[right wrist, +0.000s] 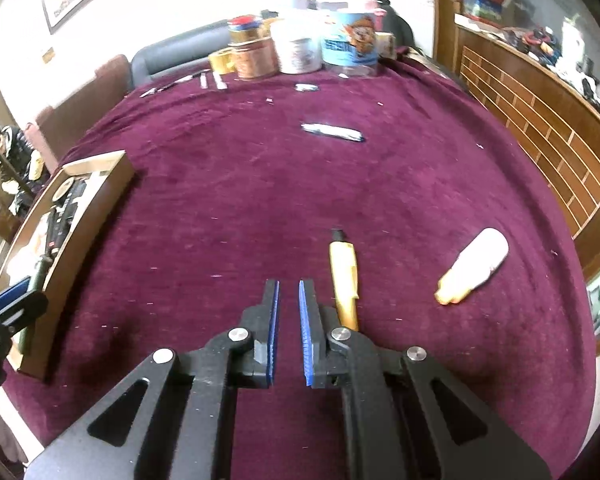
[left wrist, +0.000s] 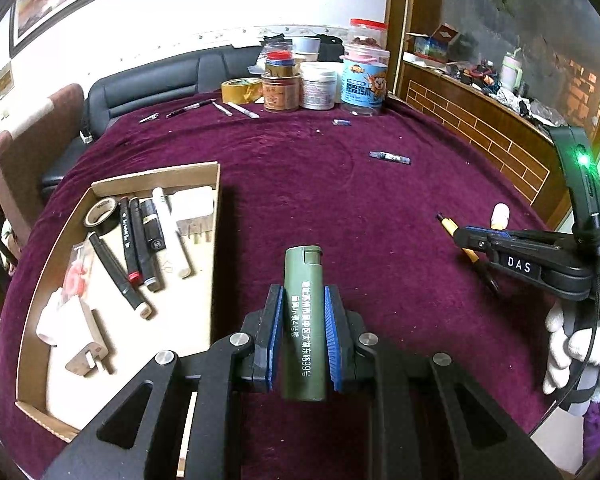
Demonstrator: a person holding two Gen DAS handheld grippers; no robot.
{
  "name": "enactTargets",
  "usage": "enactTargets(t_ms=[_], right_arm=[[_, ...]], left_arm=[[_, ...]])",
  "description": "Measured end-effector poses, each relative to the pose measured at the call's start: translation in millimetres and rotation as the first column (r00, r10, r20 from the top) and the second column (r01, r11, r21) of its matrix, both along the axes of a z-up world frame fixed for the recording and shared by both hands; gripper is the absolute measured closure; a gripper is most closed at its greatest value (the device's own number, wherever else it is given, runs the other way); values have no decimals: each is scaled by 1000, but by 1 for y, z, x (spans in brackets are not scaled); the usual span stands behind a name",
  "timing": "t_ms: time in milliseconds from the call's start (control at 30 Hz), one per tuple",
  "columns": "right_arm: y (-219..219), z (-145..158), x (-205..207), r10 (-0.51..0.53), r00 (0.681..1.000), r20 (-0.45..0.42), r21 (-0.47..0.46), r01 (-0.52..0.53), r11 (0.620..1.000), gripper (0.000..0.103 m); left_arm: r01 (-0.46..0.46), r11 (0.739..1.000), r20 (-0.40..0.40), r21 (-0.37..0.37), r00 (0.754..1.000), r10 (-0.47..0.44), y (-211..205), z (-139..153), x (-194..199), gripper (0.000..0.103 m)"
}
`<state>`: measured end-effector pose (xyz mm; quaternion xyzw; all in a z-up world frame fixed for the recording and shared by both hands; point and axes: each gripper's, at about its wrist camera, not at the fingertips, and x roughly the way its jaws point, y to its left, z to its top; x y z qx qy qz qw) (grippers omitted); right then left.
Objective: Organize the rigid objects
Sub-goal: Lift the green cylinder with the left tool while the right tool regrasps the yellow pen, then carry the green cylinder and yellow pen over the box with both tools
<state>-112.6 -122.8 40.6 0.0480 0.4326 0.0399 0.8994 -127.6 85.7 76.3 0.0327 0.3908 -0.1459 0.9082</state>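
Observation:
My left gripper (left wrist: 302, 292) is shut on a green lighter (left wrist: 303, 320) and holds it above the purple tablecloth, just right of a cardboard tray (left wrist: 216, 208) with markers, tape and plugs in it. My right gripper (right wrist: 288, 286) has its jaws nearly closed with nothing between them; it hovers just left of a yellow pen (right wrist: 344, 280) lying on the cloth. It also shows in the left wrist view (left wrist: 460, 236), over the pen (left wrist: 450, 226). A white and yellow tube (right wrist: 474, 266) lies further right.
Jars, tubs and a tape roll (left wrist: 242, 90) stand at the table's far edge. Small pens and clips (left wrist: 198, 108) lie near them. A dark blue pen-like item (left wrist: 390, 157) lies mid-table. A wooden counter (left wrist: 480, 120) is on the right.

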Motion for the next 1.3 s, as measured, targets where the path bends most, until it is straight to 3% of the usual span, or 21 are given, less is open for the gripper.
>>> enactTargets(t_ms=[200,333,500,700,800,900,933,1000,1100,1300], right_arm=[[20,10,1,32,999,21,-15,-32,999,96],[-16,17,9,-85,996,23,77,83,994,94],[-55,15,10,-162,987,-6,66,162,985,92],[-53,-6,18,-113,990,-79,39,116,992,90],[-45,-22,29,-94,989,-114,33,98,995,82],[-31,-28,31,-69,994,-84,-46,66,997,77],[-25,-28,30,-53,996,-77,-95,46,994,77],[-20,-28,27,-38,997,-66,-134,29,991,94],[-22,-24,22,-19,998,-59,-80,15,997,94],[-9,8,8,71,997,15,136,-73,988,94]], left_arm=[[-14,1000,1,-28,1000,14,13,0,-3,87],[-12,998,-1,-55,1000,12,23,1,-6,87],[0,995,-11,-98,1000,-1,29,0,-5,87],[13,991,-29,-132,999,-17,29,-1,-5,87],[11,988,-34,-154,999,-17,36,1,-7,87],[-5,985,-37,-175,999,-2,46,4,-9,87],[-12,983,-40,-186,999,5,50,5,-9,87],[-22,978,-42,-206,999,13,58,6,-9,87],[-40,973,-36,-226,999,33,71,9,-9,87],[-134,961,-39,-241,991,128,107,10,-2,87]])
